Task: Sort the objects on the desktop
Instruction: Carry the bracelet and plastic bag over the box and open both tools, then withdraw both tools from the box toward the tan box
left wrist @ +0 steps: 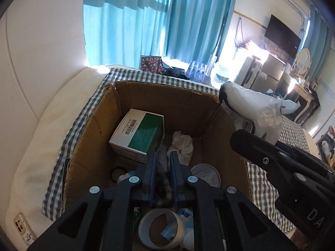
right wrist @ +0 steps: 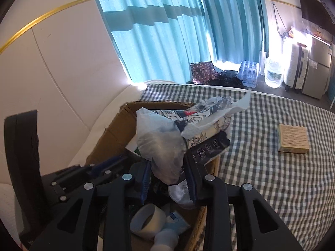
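Bed [right wrist: 272,167] w/ green-white check sheet fills the right-wrist view from 1 to 5 o'clock. Cardboard box [left wrist: 167,102] sits on it, open top, taking the centre of the left-wrist view.

Inside the box, left-wrist view: green-white carton [left wrist: 138,133] at 11 o'clock of the box floor, crumpled white cloth [left wrist: 182,144] just beside it at 1 o'clock, tape roll [left wrist: 159,228] at 6 o'clock, round white lid [left wrist: 206,174] at 3 o'clock.

Right gripper [right wrist: 168,179]: jaws grasping a plastic bag [right wrist: 165,144] w/ printed packets in it, bag held over the box's right edge. Whether the pads press hard, can't tell; bag neck is pinched between them.

Left gripper [left wrist: 162,167]: jaws released, a narrow gap, nothing between them, over the box interior.

Small brown box [right wrist: 293,139] lies on the sheet at 3 o'clock, well apart from the cardboard box.

Phone [left wrist: 22,230] at 8 o'clock, left-wrist view, on the white bed edge.
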The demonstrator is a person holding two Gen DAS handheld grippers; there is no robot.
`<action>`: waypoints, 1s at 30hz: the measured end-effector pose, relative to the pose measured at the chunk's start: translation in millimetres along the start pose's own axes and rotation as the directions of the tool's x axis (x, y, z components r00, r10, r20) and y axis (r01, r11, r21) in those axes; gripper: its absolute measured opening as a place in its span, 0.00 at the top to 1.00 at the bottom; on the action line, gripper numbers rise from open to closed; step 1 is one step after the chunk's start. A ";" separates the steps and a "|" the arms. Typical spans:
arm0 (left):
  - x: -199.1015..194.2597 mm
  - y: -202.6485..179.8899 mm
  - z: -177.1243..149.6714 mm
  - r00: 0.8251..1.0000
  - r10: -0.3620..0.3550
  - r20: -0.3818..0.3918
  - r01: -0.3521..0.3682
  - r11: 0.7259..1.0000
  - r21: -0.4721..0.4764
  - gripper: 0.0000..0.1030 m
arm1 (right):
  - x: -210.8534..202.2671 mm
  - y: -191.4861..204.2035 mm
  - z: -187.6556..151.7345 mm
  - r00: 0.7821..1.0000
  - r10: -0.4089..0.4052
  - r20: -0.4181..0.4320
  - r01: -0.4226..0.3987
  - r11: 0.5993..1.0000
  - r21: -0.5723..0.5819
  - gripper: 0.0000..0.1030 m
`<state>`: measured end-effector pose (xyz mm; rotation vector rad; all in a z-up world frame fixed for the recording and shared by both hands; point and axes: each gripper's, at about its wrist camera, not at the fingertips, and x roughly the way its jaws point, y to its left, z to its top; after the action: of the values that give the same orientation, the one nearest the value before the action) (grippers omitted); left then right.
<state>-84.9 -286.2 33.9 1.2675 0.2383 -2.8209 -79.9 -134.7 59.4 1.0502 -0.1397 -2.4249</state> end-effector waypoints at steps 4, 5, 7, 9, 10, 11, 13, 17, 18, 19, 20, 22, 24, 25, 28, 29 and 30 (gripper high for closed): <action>-5.9 2.5 0.2 0.997 0.072 0.038 -0.072 0.997 -0.009 0.23 | -2.8 8.7 7.0 1.000 0.004 0.028 -0.003 1.000 -0.020 0.46; -9.2 3.3 0.4 0.996 0.079 0.050 -0.079 0.997 -0.009 0.23 | -6.8 9.7 8.2 0.999 0.008 0.047 -0.007 1.000 -0.017 0.40; -14.2 3.7 1.3 0.995 0.081 0.052 -0.081 0.997 -0.009 0.23 | -17.7 9.1 11.0 0.996 0.017 0.089 -0.018 1.000 0.002 0.32; -18.4 2.2 2.7 0.996 0.082 0.044 -0.082 0.997 -0.005 0.22 | -29.0 7.4 14.2 0.993 0.016 0.120 -0.018 1.000 0.013 0.31; -22.1 -0.2 3.2 0.996 0.082 0.043 -0.082 0.997 -0.001 0.21 | -35.0 6.3 15.2 0.991 0.009 0.131 -0.011 1.000 0.012 0.31; -25.7 -3.0 3.6 0.996 0.081 0.048 -0.081 0.997 0.004 0.21 | -40.9 4.9 15.6 0.990 -0.002 0.140 0.001 1.000 0.011 0.31; -34.7 -10.4 3.2 0.996 0.070 0.064 -0.070 0.997 0.012 0.19 | -55.0 -0.9 14.7 0.987 -0.036 0.157 0.035 0.999 0.008 0.31; -51.7 -37.0 3.0 0.998 0.012 0.065 -0.015 0.999 0.041 0.15 | -90.1 -26.1 11.7 0.971 -0.118 0.208 0.115 0.993 0.023 0.20; -55.6 -44.7 3.5 0.998 -0.002 0.068 -0.001 0.999 0.046 0.13 | -101.4 -36.6 9.7 0.965 -0.139 0.221 0.134 0.990 0.040 0.19; -60.0 -53.9 3.7 0.997 -0.017 0.074 0.013 0.999 0.051 0.09 | -111.9 -46.9 8.3 0.960 -0.158 0.231 0.148 0.987 0.057 0.19; -64.5 -64.7 3.9 0.996 -0.028 0.083 0.023 0.998 0.056 0.06 | -121.5 -57.5 7.0 0.956 -0.177 0.233 0.165 0.984 0.070 0.18; -69.1 -84.6 3.7 0.994 -0.048 0.097 0.042 0.997 0.065 0.04 | -138.3 -77.1 3.9 0.946 -0.223 0.236 0.207 0.974 0.091 0.17; -67.4 -109.5 2.1 0.993 -0.079 0.088 0.071 0.994 0.084 0.03 | -155.5 -97.8 -1.1 0.934 -0.260 0.244 0.241 0.965 0.106 0.13; -65.0 -119.8 1.4 0.993 -0.089 0.078 0.081 0.992 0.093 0.03 | -163.7 -108.1 -4.1 0.928 -0.279 0.246 0.258 0.960 0.112 0.11; -48.8 -154.4 -2.4 0.994 -0.098 0.041 0.093 0.990 0.109 0.03 | -185.7 -141.5 -14.7 0.905 -0.342 0.255 0.322 0.939 0.117 0.10; -42.1 -166.1 -3.8 0.994 -0.101 0.032 0.096 0.989 0.109 0.03 | -191.6 -151.9 -17.4 0.898 -0.357 0.257 0.338 0.934 0.117 0.10; -34.8 -177.2 -5.2 0.994 -0.103 0.024 0.100 0.989 0.110 0.03 | -197.9 -165.0 -20.8 0.892 -0.372 0.259 0.354 0.928 0.116 0.10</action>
<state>-75.5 -111.4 78.3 1.2675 0.1547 -2.9745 -15.0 105.6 129.1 0.8144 -0.1264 -2.9224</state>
